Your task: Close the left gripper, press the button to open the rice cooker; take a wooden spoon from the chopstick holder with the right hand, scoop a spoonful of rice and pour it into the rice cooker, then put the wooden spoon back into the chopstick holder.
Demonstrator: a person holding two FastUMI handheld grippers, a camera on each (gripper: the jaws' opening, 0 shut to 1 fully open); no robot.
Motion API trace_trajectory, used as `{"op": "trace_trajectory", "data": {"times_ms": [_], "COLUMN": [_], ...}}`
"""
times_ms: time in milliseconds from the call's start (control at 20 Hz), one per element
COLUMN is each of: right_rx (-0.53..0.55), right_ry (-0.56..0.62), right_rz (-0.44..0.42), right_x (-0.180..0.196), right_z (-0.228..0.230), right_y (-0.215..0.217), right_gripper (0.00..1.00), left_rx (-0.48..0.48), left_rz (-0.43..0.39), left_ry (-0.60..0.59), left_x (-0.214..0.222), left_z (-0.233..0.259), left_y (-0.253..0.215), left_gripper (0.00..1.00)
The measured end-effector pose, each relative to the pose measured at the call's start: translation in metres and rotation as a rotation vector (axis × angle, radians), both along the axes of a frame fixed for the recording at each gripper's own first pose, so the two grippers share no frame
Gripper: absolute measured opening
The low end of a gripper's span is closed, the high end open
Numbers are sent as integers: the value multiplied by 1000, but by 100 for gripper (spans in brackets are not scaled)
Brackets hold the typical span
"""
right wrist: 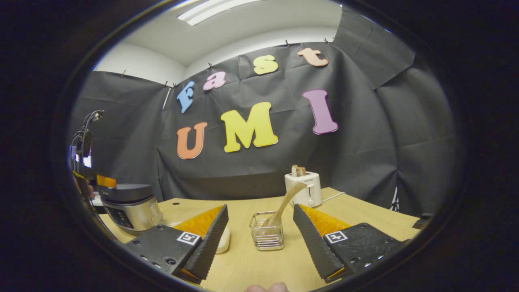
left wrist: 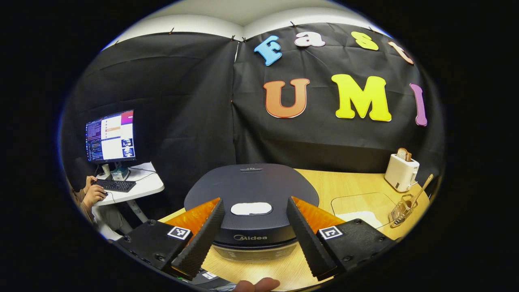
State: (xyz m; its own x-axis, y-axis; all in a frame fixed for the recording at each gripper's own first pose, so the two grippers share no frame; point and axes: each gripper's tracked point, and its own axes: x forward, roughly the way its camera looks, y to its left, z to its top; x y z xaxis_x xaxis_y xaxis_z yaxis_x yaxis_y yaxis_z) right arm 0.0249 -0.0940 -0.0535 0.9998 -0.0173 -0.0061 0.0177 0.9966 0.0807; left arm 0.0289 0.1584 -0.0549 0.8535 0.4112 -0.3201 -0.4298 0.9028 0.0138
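Observation:
The dark rice cooker (left wrist: 251, 190) stands with its lid down, a white button (left wrist: 251, 209) near the lid's front. My left gripper (left wrist: 255, 259) hangs open just in front of it, one finger on each side of the button and above the lid. In the right gripper view the cooker (right wrist: 129, 207) sits far left. A wire chopstick holder (right wrist: 267, 235) holds a wooden spoon (right wrist: 284, 202) that leans right. My right gripper (right wrist: 259, 263) is open, short of the holder, with nothing between its fingers. The holder and spoon (left wrist: 409, 202) also show at far right in the left gripper view.
A white toaster (right wrist: 303, 188) with bread in it stands behind the holder. A clear container with white rice (left wrist: 359, 211) lies right of the cooker. At far left a person types at a desk with a monitor (left wrist: 110, 136). A white rounded object (right wrist: 224, 240) lies by my right gripper's left finger.

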Motion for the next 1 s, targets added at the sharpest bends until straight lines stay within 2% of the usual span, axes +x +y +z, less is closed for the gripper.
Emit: {"op": "trace_trajectory", "data": {"times_ms": [50, 100, 150, 250, 300, 400, 450, 500, 550, 600, 650, 700, 750, 800, 950, 1000], "right_rx": [1, 2, 3, 11, 20, 28, 29, 32, 40, 49, 52, 47, 36, 29, 16, 12], "right_ry": [-7, -12, -17, -25, -18, 11, 18, 17, 16, 20, 26, 31, 33, 33, 37, 34], "right_rz": [-1, -2, -4, -17, -18, -8, -9, -12, -11, -1, 9, 17, 19, 18, 11, 8], "right_x": [0, 0, 0, 1, 2, 6, 6, 7, 7, 7, 8, 9, 9, 9, 8, 8], "right_z": [2, 1, 2, 1, -3, -14, -18, -20, -22, -25, -27, -29, -30, -29, -26, -24], "right_y": [0, 1, 0, -5, -5, -2, -2, -3, -1, 3, 7, 9, 9, 7, 3, 3], "right_gripper": [91, 95, 91, 91, 95, 95, 91, 91, 91, 95, 91, 95, 95, 91, 95, 90], "left_rx": [7, 12, 18, 49, 65, 64, 94, 91, 113, 103, 110, 109, 107, 98, 90, 97], "left_rz": [1, -1, -3, -8, -11, 0, -9, -11, -17, -19, -23, -29, -31, -27, -24, -25], "left_ry": [-14, -17, -22, -40, -48, -84, -87, -60, -107, -88, -107, -98, -107, -111, -115, -117], "left_x": [0, 1, 0, 1, 1, -1, 1, -2, -1, 0, 0, 0, -1, 0, 0, 1], "left_z": [1, 2, 1, 1, 2, -1, -1, -11, -3, -8, -5, -9, -7, -6, -4, -3], "left_y": [0, 0, -1, 0, 0, 1, -2, -4, -4, -3, -2, -2, -2, -2, -2, -2], "left_gripper": [99, 99, 99, 99, 99, 99, 99, 88, 98, 100, 87, 96, 96, 95, 95, 95]}}
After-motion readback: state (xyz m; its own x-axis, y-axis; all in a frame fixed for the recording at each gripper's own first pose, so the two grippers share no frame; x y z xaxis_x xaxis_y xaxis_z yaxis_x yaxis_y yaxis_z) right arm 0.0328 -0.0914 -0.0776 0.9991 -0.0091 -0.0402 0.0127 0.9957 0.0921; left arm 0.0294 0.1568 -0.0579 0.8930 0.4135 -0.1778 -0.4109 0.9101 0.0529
